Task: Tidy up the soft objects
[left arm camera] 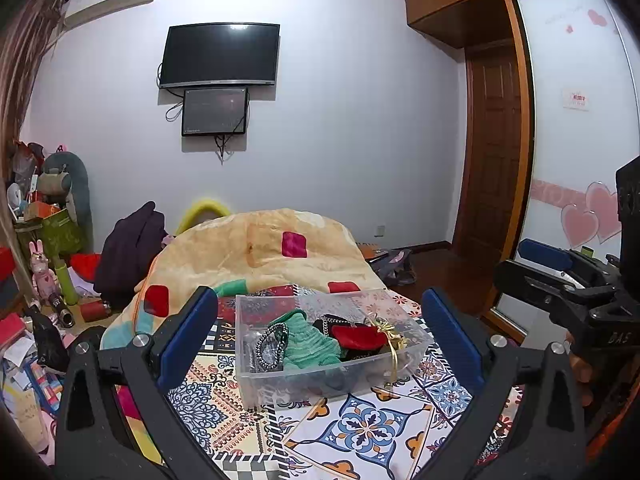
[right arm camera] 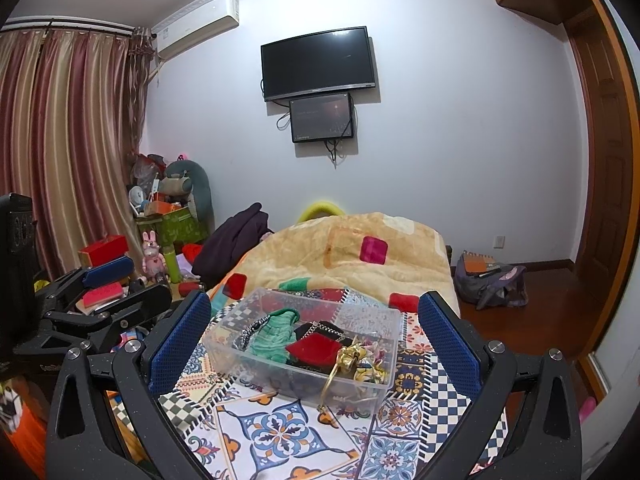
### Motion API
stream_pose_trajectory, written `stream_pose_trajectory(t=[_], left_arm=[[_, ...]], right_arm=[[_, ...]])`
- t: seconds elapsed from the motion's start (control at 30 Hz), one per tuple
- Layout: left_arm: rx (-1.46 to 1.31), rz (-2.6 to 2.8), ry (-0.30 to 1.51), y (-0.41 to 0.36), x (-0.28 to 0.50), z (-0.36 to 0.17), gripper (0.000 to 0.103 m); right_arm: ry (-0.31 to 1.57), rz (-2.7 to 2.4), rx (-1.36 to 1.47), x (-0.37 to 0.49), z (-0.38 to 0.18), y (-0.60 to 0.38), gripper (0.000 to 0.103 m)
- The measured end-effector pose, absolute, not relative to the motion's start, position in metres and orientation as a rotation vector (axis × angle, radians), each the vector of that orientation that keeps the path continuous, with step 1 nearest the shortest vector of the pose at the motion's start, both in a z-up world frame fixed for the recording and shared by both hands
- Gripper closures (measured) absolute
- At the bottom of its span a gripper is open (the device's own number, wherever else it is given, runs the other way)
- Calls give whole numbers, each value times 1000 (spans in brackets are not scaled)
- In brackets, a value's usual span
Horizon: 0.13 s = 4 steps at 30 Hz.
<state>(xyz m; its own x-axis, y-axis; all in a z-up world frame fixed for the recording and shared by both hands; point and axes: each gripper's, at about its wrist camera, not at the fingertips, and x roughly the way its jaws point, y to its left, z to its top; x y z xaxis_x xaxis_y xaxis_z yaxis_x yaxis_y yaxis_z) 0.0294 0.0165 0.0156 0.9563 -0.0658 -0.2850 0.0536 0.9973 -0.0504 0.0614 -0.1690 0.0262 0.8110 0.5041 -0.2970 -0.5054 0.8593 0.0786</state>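
Patterned tile-print cloth (left arm camera: 372,428) ahead of left gripper (left arm camera: 320,344) and right gripper (right arm camera: 316,344), both spread wide, empty. Between fingers: clear plastic bin (right arm camera: 384,380) holding green knit, red pouch, possibly ribbon.

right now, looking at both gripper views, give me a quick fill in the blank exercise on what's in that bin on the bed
1. The soft things lie in a clear plastic ____ on the patterned cloth.
2. Beside the red pouch in it lies a knitted cloth coloured ____.
3. The ribbon hanging over its front wall is ____.
4. The left gripper and right gripper both stand ____.

Missing words: bin; green; gold; open
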Motion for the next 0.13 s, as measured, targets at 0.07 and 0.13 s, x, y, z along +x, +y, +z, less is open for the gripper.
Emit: stream_pose_trajectory(t=[0.07,0.13], left_arm=[[-46,-67,295,17,30,16,0],[-48,-79,303,17,31,15,0]], right_arm=[[320,539,-4,62,26,-168,0],[324,538,-3,62,25,-167,0]])
